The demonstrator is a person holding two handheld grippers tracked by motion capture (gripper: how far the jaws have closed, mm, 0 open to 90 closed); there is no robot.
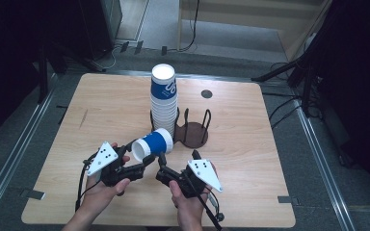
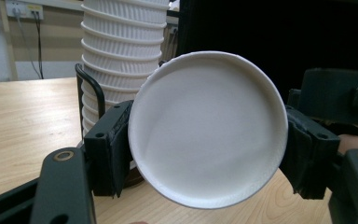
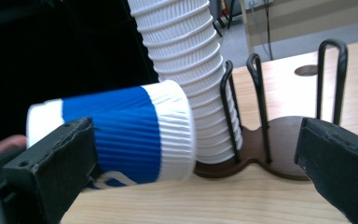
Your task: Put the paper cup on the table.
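A blue-and-white ribbed paper cup (image 1: 154,143) lies on its side just above the table, in front of the cup stack. My left gripper (image 1: 146,162) is shut on it. In the left gripper view the cup's round white end (image 2: 208,128) faces the camera, and the left gripper (image 2: 209,154) has a black pad pressed on each side of it. My right gripper (image 1: 162,160) is close to the right of the cup. In the right gripper view the right gripper (image 3: 196,168) stands open, its left jaw beside the cup (image 3: 121,135) and its right jaw far off.
A tall stack of upturned paper cups (image 1: 164,98) stands in a wire-looped holder with a dark wooden base (image 1: 196,134) at the table's middle. A small round hole (image 1: 206,94) sits in the tabletop behind it. Bare wood (image 1: 250,144) lies to either side.
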